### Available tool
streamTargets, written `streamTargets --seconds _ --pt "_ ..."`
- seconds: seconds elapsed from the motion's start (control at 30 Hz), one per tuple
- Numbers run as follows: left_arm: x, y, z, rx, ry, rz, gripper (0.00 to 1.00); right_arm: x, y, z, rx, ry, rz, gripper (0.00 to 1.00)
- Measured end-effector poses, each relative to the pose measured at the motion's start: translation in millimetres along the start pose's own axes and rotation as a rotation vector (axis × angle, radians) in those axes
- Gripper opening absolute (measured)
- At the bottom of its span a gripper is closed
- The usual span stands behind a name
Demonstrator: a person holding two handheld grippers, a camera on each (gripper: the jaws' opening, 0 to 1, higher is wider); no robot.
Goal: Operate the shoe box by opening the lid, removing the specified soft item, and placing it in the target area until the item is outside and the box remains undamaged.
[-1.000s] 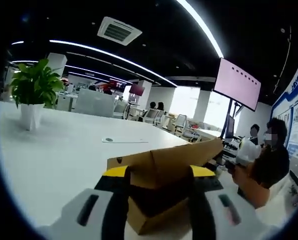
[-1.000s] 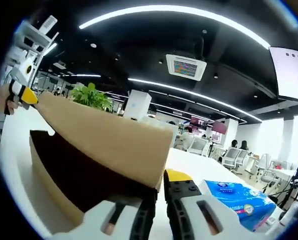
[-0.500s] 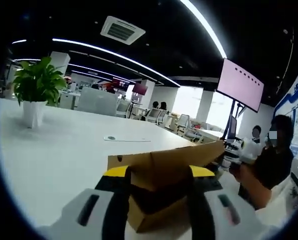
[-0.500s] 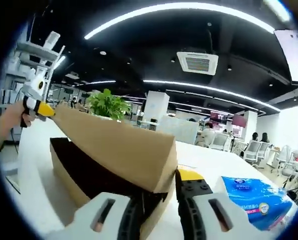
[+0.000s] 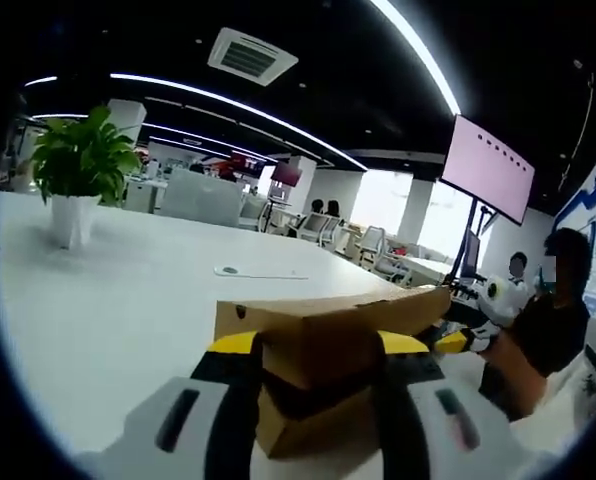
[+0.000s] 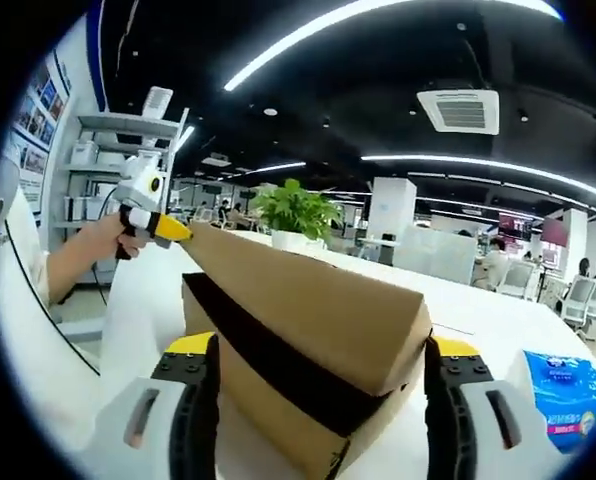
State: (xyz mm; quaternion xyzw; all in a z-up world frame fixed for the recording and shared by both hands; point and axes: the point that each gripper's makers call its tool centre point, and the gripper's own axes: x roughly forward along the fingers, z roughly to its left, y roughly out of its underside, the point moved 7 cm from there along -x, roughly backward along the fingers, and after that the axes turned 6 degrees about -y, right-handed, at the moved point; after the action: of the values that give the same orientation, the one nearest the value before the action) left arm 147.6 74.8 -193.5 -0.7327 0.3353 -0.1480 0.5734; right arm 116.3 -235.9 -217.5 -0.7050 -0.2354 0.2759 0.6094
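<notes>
1. Shoe box (image 5: 318, 385) sits on the white worktop (image 5: 108, 300), cardboard, lid (image 6: 308, 300) hinged partly up, dark gap under it along the side in the right gripper view.
2. Left tongs (image 5: 313, 350): jaws spread wide, 1 on each side of the near end of the box. Contact with the cardboard can't be judged; looks like a bracing position so the box won't slide while the lid is worked.
3. Right tongs (image 6: 318, 350): jaws also wide apart, straddling the opposite end of the box, lid corner between them. Nothing clearly pinched.
4. In the right gripper view the left tongs show at the far lid corner (image 6: 158, 222), yellow tip touching the lid edge, person's hand (image 6: 113, 235) behind it; likely propping the lid from that end.
5. Soft item: not visible, box interior is dark, can't tell what is inside.
6. Blue tissue pack (image 6: 568, 385) lies on the worktop near the box, apart from it.
7. Potted plant (image 5: 73, 175) stands well away on the worktop.
8. Step judged: lid opening, early in task. Risk: tearing the cardboard if the lid is forced.
</notes>
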Motion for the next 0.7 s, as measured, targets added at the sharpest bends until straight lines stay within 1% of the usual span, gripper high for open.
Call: streamTargets --seconds 0.03,0.07,0.13,0.2,0.27,0.3,0.33,0.37,0.43,0.47,0.5,0.57,0.7 --pt "0.2 0.5 -0.1 0.004 0.000 -0.001 0.44 -0.1 -0.5 0.0 0.033 -0.006 -0.012 0.87" --pt "0.8 0.9 0.1 0.006 0.000 0.000 0.44 -0.6 -1.6 -1.6 0.053 -0.010 -0.031 0.87" --pt "1.2 1.9 1.4 0.008 0.001 0.001 0.44 -2.1 -1.3 -1.7 0.079 -0.035 -0.044 0.89" --pt "1.7 2.9 3.2 -0.001 0.002 0.000 0.44 -3.3 -2.2 -1.5 0.137 -0.048 -0.081 0.89" --pt "2.9 4.7 4.7 -0.004 0.001 0.006 0.45 -5.0 -1.7 -2.4 0.148 -0.058 -0.088 0.89" --pt "3.0 5.3 4.9 -0.007 0.002 0.005 0.45 -5.2 -1.7 -3.2 0.162 -0.055 -0.093 0.88" --pt "3.7 6.0 5.0 -0.009 0.002 0.007 0.45 -5.0 -0.9 -5.2 0.179 -0.034 -0.097 0.86" --pt "4.2 6.9 4.9 -0.006 0.003 0.013 0.44 -4.8 -0.3 -5.9 0.182 -0.021 -0.096 0.83" --pt "5.3 8.7 3.5 0.003 0.001 0.017 0.44 -3.9 4.2 -9.9 0.166 0.034 -0.074 0.77" --pt "6.5 10.4 3.2 0.010 0.001 0.022 0.44 -3.8 6.3 -11.4 0.129 0.065 -0.052 0.76" --pt "7.6 12.0 3.5 0.013 -0.001 0.029 0.44 -1.7 6.7 -6.1 0.149 0.032 -0.045 0.76" --pt "8.8 14.4 3.7 0.021 -0.001 0.029 0.45 -1.9 6.5 -8.0 0.135 0.049 -0.044 0.77" --pt "10.6 16.9 3.7 0.037 -0.006 0.035 0.45 -2.1 9.1 -8.1 0.116 0.050 -0.022 0.77"
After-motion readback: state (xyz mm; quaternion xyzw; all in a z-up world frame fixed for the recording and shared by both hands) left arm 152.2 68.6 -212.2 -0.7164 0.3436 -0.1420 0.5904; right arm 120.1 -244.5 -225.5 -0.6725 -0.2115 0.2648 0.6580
